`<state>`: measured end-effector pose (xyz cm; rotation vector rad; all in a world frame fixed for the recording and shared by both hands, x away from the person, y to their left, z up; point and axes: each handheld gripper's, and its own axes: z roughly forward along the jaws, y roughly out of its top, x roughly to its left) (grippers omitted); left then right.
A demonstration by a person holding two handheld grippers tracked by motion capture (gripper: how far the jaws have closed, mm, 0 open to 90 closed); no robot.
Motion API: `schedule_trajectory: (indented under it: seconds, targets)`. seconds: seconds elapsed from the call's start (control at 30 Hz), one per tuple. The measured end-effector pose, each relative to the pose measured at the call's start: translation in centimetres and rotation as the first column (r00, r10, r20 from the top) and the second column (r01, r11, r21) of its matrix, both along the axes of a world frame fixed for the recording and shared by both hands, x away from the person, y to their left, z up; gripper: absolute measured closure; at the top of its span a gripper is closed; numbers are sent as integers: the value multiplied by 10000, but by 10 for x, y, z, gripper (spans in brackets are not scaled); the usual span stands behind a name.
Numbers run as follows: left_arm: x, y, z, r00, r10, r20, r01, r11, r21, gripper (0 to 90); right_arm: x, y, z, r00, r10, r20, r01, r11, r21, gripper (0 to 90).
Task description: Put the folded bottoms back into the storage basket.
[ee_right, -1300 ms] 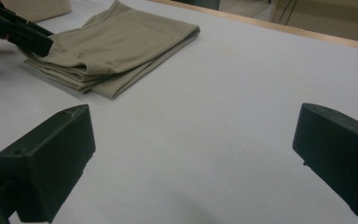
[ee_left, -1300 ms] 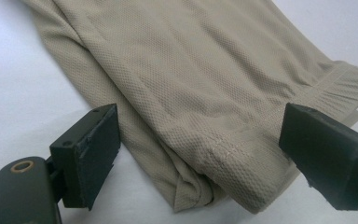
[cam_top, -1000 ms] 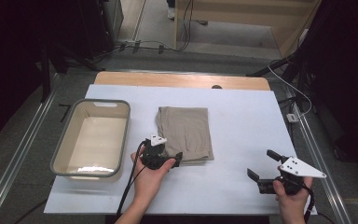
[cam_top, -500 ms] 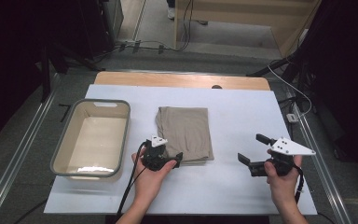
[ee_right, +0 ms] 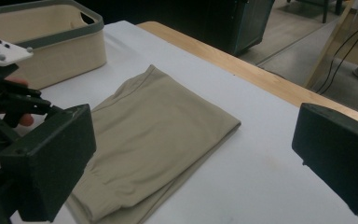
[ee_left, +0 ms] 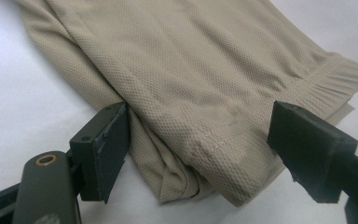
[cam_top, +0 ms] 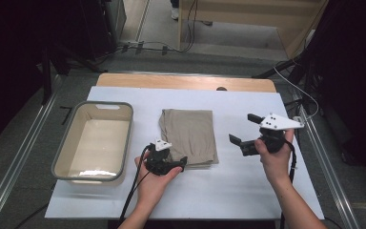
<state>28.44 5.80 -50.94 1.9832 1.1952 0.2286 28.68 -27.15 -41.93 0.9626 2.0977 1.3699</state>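
Tan knit cloth [cam_top: 189, 135], soft and limp, is straddled at its near hem by the left gripper [ee_left: 200, 154], spread wide; that doubled hem is judged the best hold. Right of the cloth, the right gripper [cam_top: 243, 131] is held wide. Left stands the basket [cam_top: 124, 138].

My high view looks down over the white table [cam_top: 248, 191] from its near side. My left gripper view sits close against the folded cloth [ee_left: 205, 84]; my right gripper view shares it from farther back.
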Motion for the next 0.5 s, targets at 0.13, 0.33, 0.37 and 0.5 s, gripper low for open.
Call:
schedule_trajectory:
  seconds: [0.13,0.33,0.37,0.5]
  targets:
    - [-2,1,1,10000,82,-14,-82,10000,-23,190,19,7,3,9998,157,-151,-159,9998,-144,0]
    - [-3,0,1,9999,78,-63,-78,9999,73,152,50,18,-1,9988,286,-386,-305,9982,-509,6]
    - [-3,1,0,9999,92,-63,-92,9999,78,152,57,20,-2,9983,267,-511,-294,9981,-544,6]
    - [-3,1,0,9999,102,-98,-101,9999,58,153,76,27,-8,9960,359,-817,-410,9973,-609,6]
